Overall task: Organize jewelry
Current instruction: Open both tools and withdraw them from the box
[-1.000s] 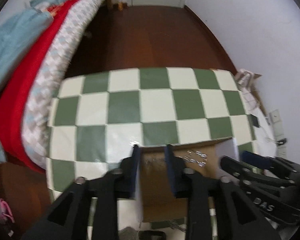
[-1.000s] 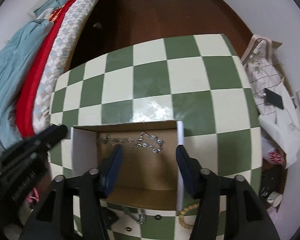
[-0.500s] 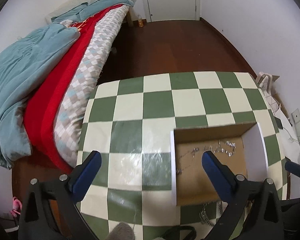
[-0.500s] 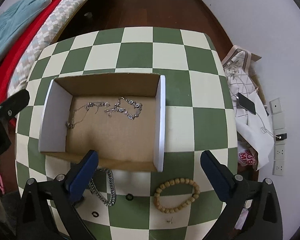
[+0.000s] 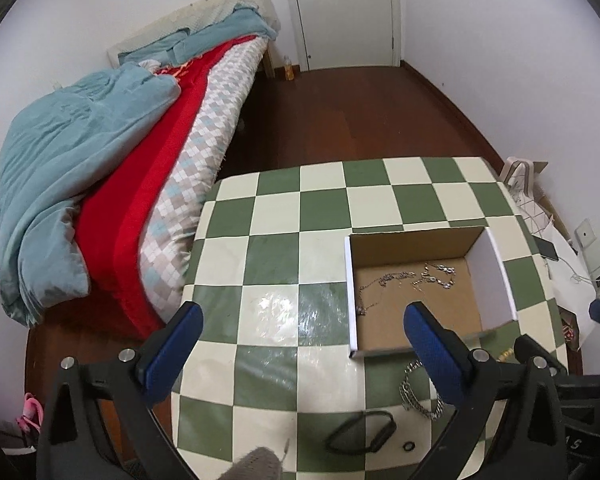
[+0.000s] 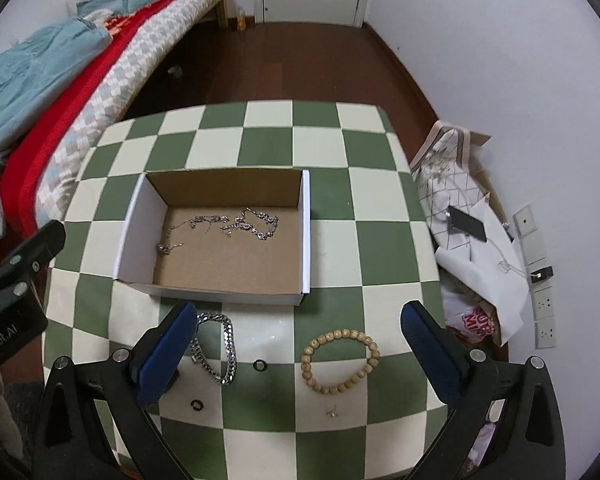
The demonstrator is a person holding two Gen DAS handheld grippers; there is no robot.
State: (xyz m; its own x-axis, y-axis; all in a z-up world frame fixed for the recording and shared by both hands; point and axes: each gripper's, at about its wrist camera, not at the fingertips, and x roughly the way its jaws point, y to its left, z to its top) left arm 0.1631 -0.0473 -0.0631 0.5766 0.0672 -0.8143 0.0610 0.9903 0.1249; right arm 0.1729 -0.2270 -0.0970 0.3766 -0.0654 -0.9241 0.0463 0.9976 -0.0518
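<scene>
Both grippers hang above the checked worktop point(image 6: 340, 240) with jaws spread wide, nothing held: left gripper point(image 5: 300, 344), right gripper point(image 6: 300, 340). A thin silver necklace point(image 6: 220, 226) already lies in the cardboard box point(image 6: 306, 232). Outside it, near the front wall: heavy chain point(image 6: 220, 350), bead bracelet point(image 6: 340, 360), two small black rings point(image 6: 260, 365), a tiny piece, likely an earring point(image 6: 333, 412). Judged between picks; next move calls for lowering over one loose item and closing. Left jaw hides part of the chain; a dark loop point(image 5: 362, 436) in the left view is blurred.

We read "Robot.AI" in white on the left hand-held gripper point(image 6: 4, 334) body, and cut-off red letters on a bag point(image 6: 474, 320) on the floor.
</scene>
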